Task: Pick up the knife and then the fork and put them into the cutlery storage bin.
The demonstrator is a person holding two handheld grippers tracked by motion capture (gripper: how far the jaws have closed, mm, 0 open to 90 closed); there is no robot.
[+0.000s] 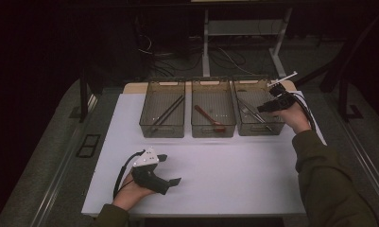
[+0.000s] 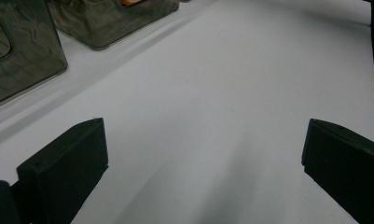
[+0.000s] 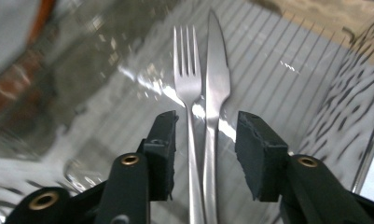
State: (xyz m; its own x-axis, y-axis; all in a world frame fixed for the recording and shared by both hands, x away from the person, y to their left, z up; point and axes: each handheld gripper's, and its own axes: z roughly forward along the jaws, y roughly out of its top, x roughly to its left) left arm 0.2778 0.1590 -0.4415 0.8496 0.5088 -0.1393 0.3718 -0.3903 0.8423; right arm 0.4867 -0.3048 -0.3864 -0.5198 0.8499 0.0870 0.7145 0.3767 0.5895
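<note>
A steel fork (image 3: 187, 70) and a steel knife (image 3: 216, 70) lie side by side on the ribbed floor of the right-hand clear bin (image 1: 258, 132). My right gripper (image 3: 205, 140) reaches down into that bin, jaws apart, one on each side of the two handles. The pads do not press on them. In the high view the right gripper (image 1: 262, 109) sits over the bin's right half. My left gripper (image 1: 172, 169) rests on the white mat near the front edge, wide open with nothing between its jaws (image 2: 203, 154).
Three clear bins stand in a row at the back of the white mat (image 1: 234, 165). The left bin (image 1: 161, 134) holds black chopsticks (image 1: 167, 113). A brown wooden spoon (image 1: 210, 118) lies in the middle bin (image 1: 213, 134). Table legs and cables lie beyond.
</note>
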